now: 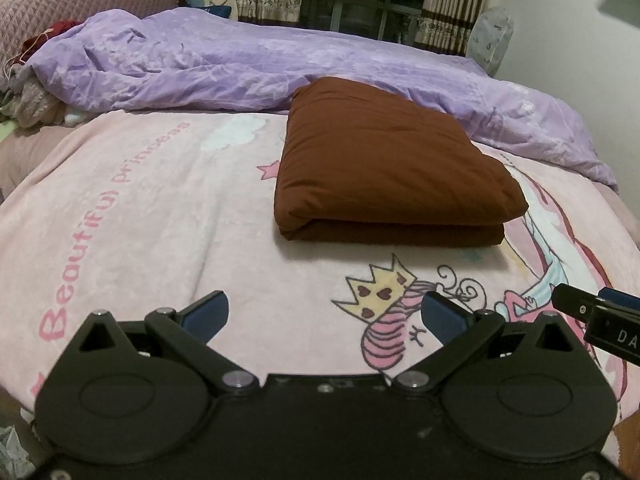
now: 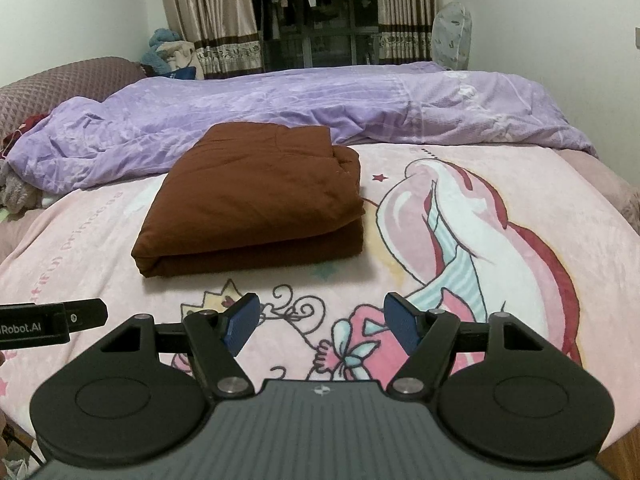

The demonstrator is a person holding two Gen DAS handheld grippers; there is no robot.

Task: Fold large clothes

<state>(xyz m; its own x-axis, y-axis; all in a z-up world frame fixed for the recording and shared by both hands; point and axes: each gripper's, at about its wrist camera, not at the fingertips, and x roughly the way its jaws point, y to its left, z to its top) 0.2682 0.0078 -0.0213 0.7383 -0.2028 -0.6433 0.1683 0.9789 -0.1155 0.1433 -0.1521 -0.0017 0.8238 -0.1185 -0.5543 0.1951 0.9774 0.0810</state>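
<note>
A brown garment (image 1: 384, 164) lies folded into a thick rectangle on the pink princess blanket (image 1: 160, 216); it also shows in the right wrist view (image 2: 256, 204). My left gripper (image 1: 324, 316) is open and empty, held above the blanket in front of the garment's near edge. My right gripper (image 2: 320, 324) is open and empty, also short of the garment and slightly to its right. Part of the right gripper shows at the left wrist view's right edge (image 1: 600, 320), and part of the left gripper at the right wrist view's left edge (image 2: 52, 322).
A rumpled purple duvet (image 1: 280, 68) lies across the bed behind the garment. A quilted headboard (image 1: 60, 8) and a pile of clothes (image 1: 28, 100) are at the left. Curtains and a window (image 2: 320, 20) and a covered fan (image 2: 452, 36) stand beyond.
</note>
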